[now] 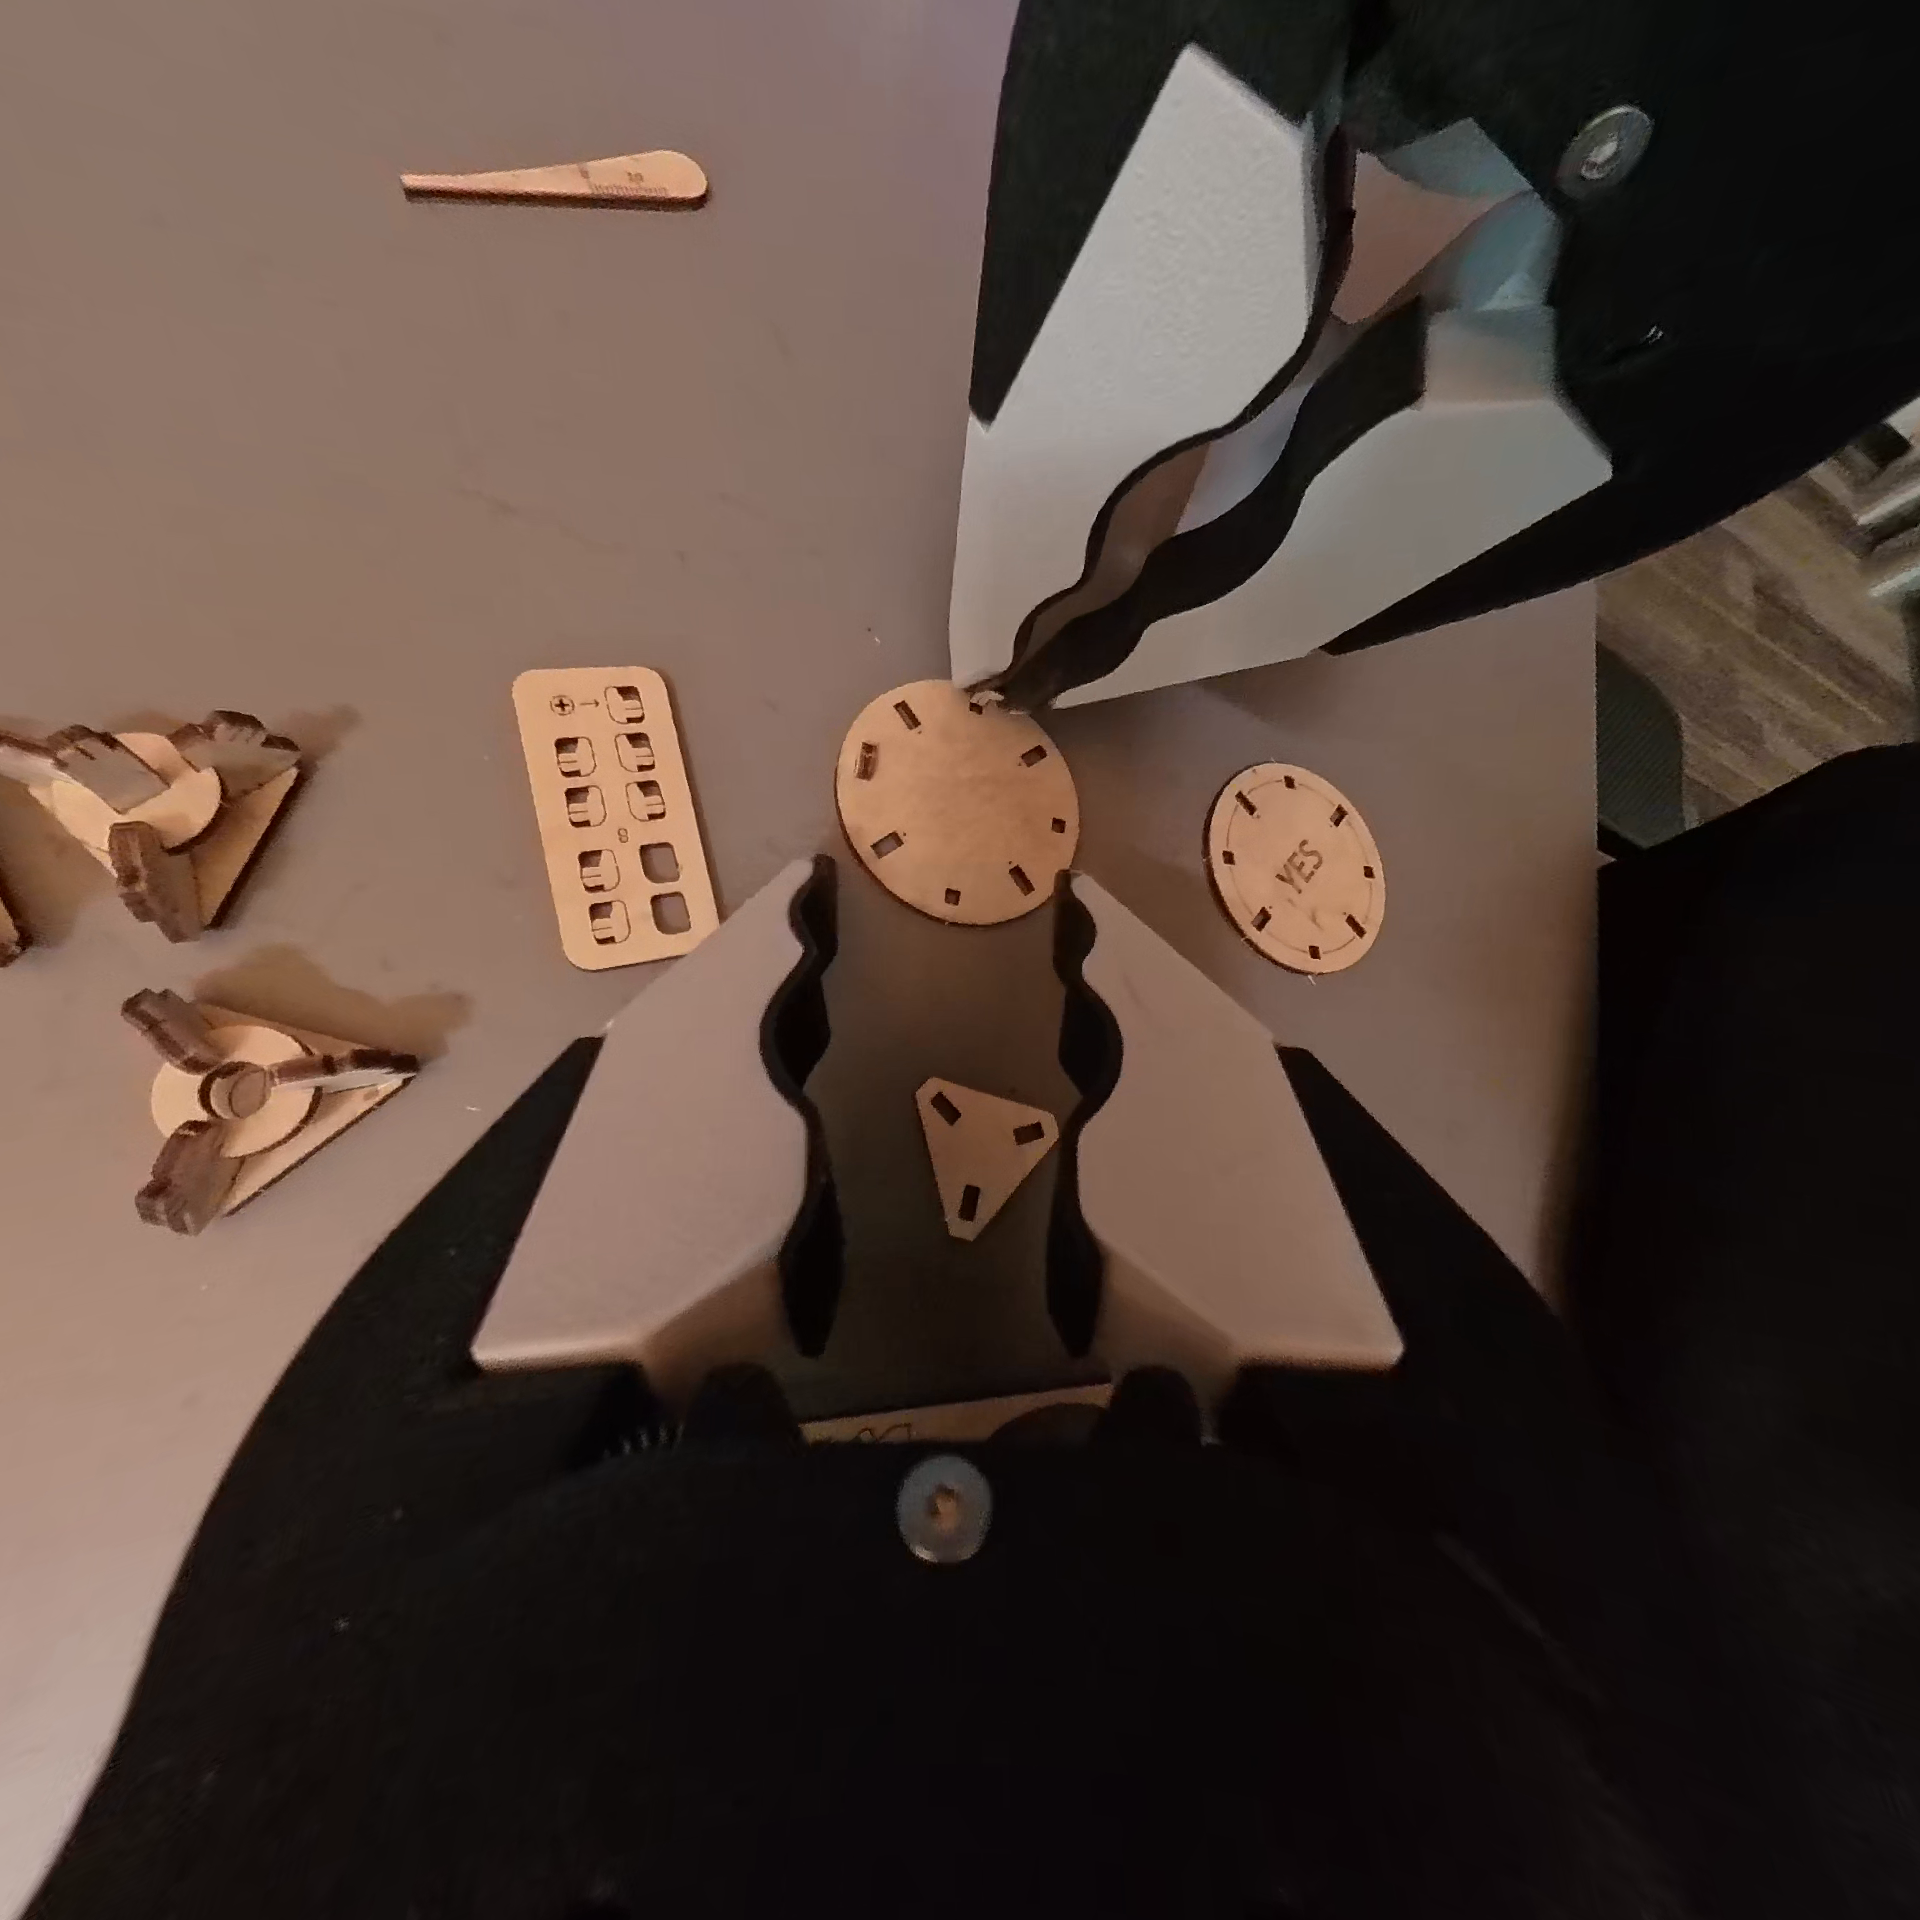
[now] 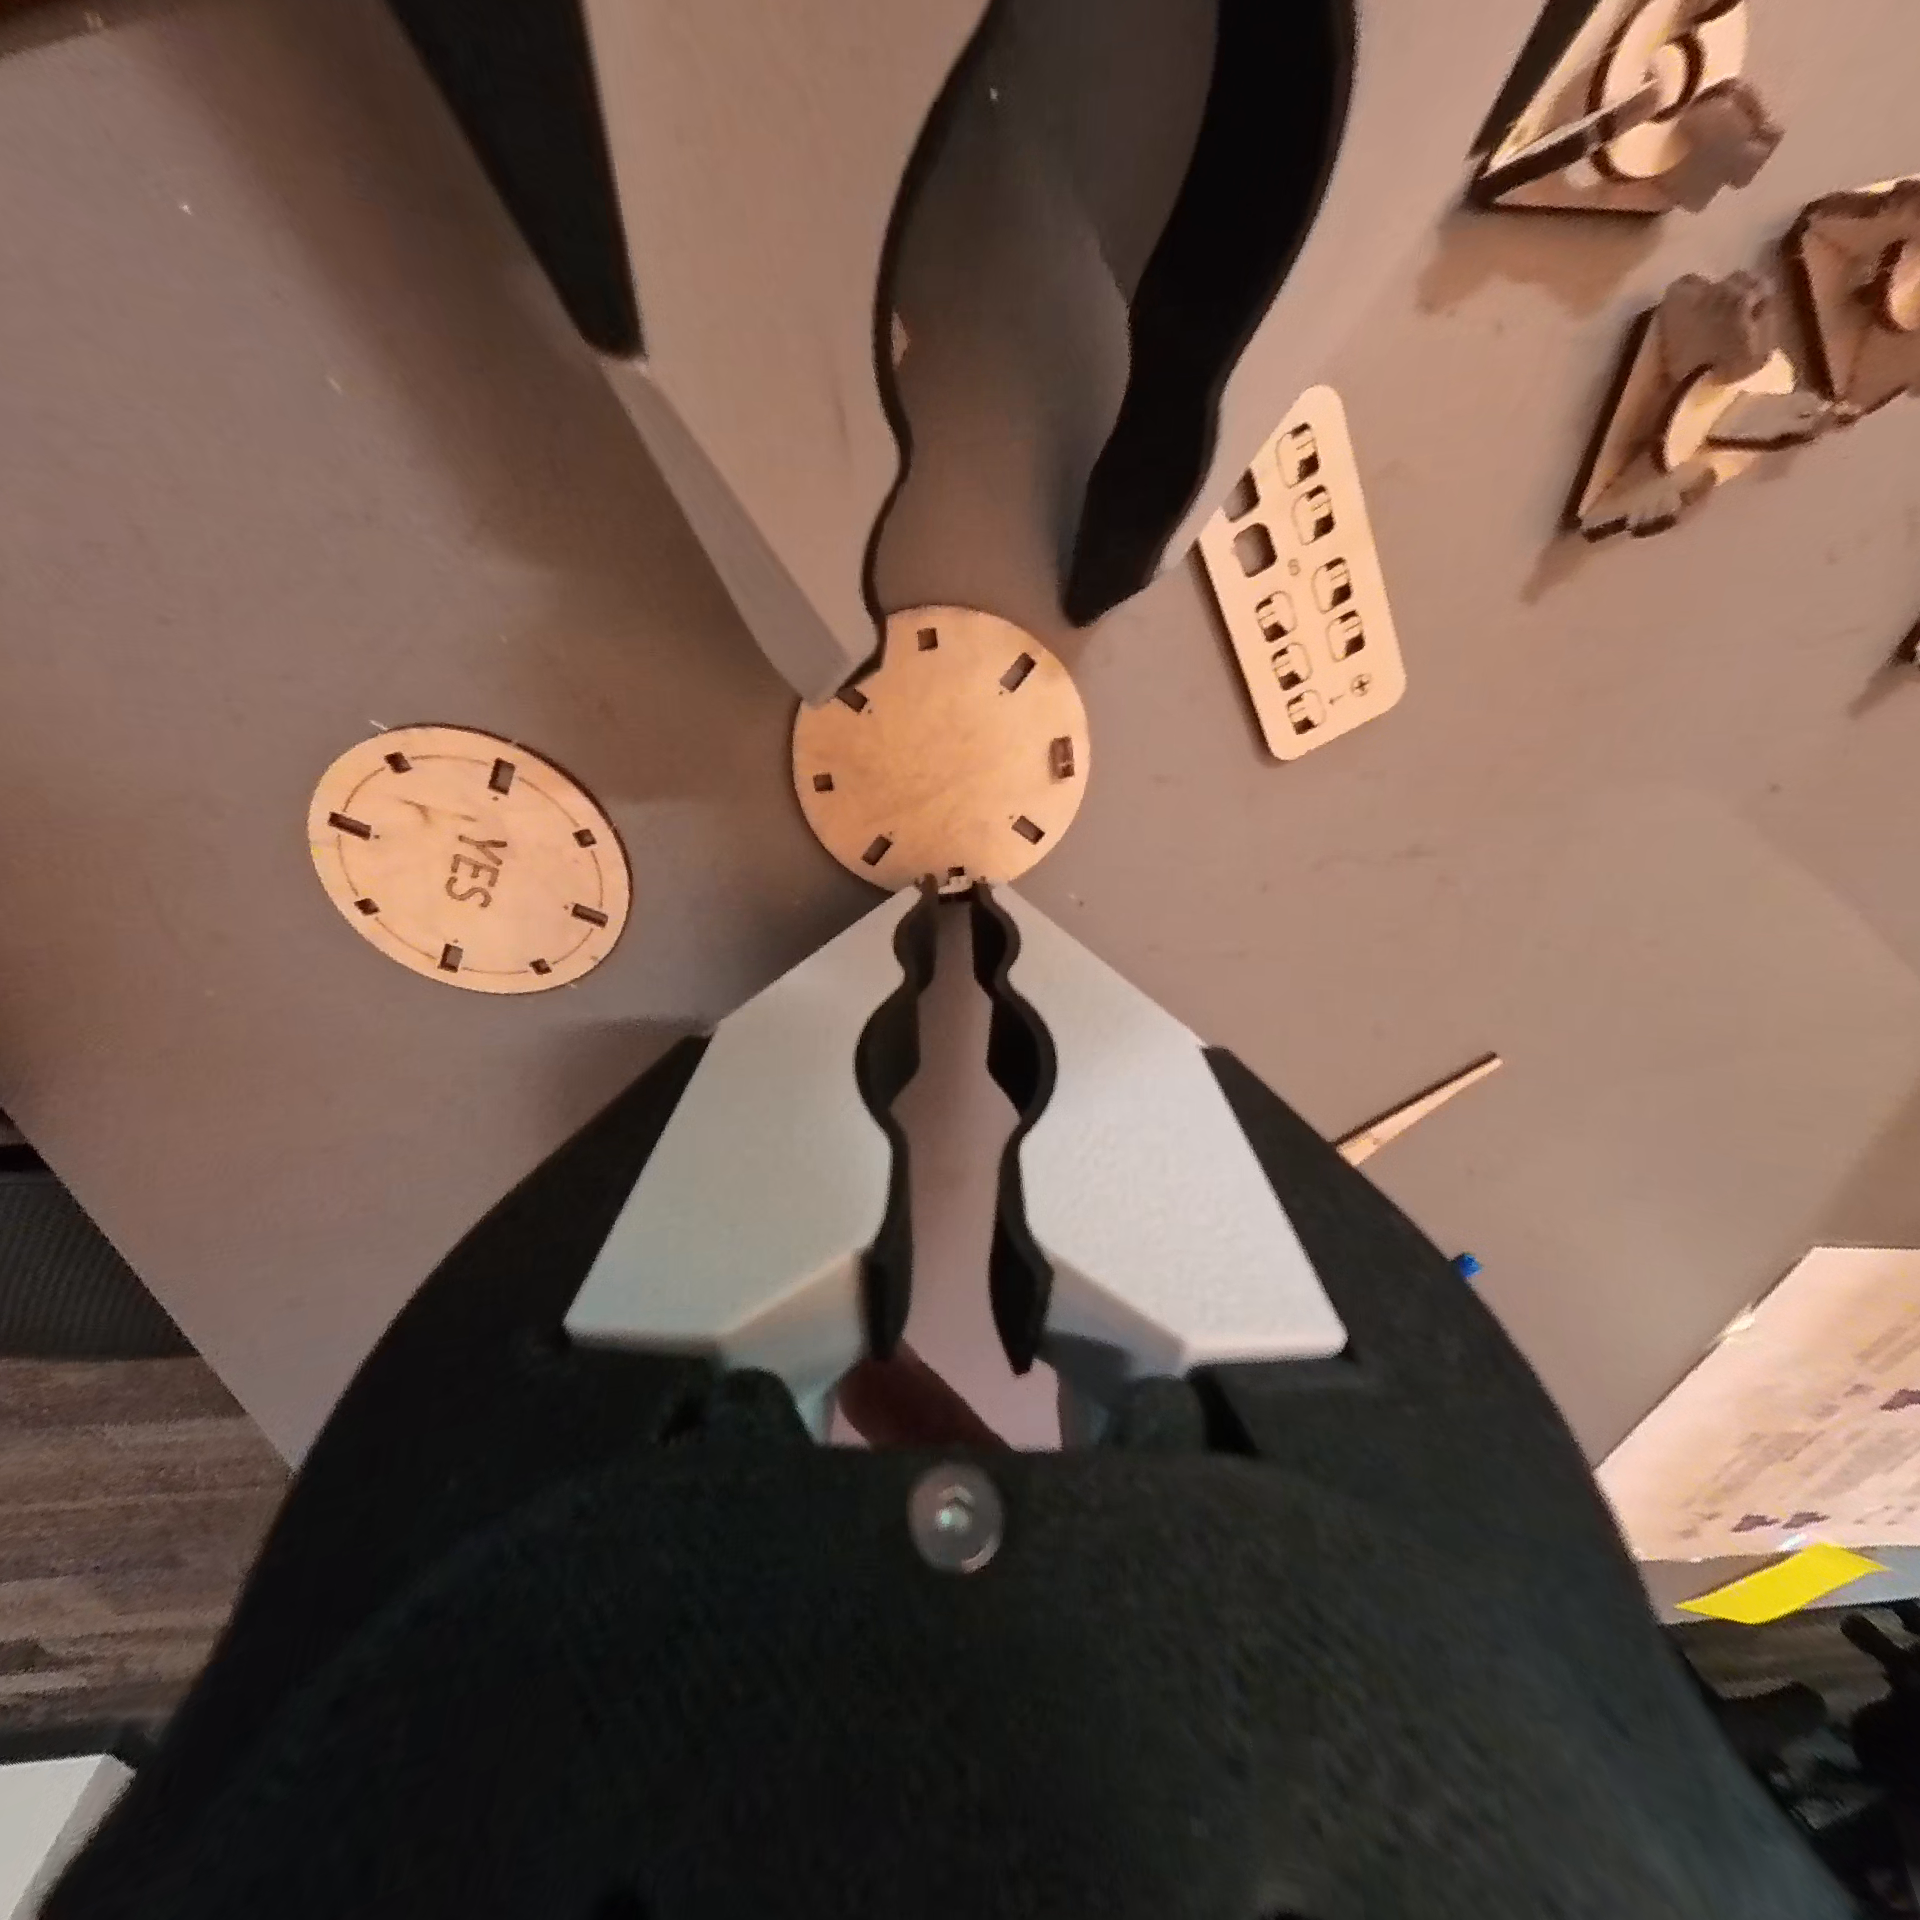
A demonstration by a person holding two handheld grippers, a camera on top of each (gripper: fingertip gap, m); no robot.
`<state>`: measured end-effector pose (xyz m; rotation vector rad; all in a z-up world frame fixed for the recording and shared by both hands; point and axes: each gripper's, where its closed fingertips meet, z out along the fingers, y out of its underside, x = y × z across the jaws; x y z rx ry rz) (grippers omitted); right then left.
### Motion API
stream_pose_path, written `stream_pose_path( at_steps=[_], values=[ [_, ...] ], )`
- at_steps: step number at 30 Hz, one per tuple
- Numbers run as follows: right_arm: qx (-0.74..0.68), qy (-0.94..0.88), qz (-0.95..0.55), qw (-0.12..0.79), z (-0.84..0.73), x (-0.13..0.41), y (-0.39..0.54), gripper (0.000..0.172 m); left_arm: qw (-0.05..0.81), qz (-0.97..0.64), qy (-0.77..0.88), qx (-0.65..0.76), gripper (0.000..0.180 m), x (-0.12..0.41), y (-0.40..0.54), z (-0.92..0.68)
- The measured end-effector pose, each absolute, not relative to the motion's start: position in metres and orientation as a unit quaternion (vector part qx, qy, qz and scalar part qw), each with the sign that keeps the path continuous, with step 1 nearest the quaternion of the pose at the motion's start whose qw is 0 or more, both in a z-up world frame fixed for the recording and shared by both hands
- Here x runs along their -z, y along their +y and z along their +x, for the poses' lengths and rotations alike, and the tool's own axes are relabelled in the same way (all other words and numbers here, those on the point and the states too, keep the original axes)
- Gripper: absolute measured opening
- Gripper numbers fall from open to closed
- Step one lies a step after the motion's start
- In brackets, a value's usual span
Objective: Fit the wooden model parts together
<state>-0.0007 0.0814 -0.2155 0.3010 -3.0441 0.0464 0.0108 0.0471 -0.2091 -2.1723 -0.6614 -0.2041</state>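
Pinching tiny pale piece, unclear: right claw (image 2: 943,896) | left claw (image 1: 940,883) apart, straddling disc (image 1: 956,800)

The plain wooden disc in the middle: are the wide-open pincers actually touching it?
Cannot tell. In the left wrist view the left gripper stands open around the plain disc's near edge; in the right wrist view one fingertip overlaps its rim, with neither contact nor gap plain.

Each claw has a black, rough-textured body with one silver screw in the middle. The left claw (image 1: 940,883) and the right claw (image 2: 948,899) both carry two pale grey wedge-shaped fingers, lined inside with wavy black pads (image 2: 883,1049).
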Motion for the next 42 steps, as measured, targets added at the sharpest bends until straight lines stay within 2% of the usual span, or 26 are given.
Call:
stream_pose_path(
  at_steps=[4, 9, 42],
  values=[
    [-0.007, -0.994, 0.101, 0.041, -0.0002, 0.2156, 0.0802, 0.005, 0.417, -0.865, -0.268, 0.082, 0.038, 0.2096, 0.0467, 0.01],
    [0.0, -0.994, 0.1, 0.036, 0.0014, 0.2156, 0.079, 0.005, 0.413, -0.864, -0.269, 0.1, 0.024, 0.2114, 0.0474, 0.0139],
    [0.024, -0.986, 0.163, 0.029, 0.001, 0.215, 0.0829, 0.005, 0.406, -0.862, -0.282, 0.111, 0.007, 0.2145, 0.046, 0.013]
  ],
)
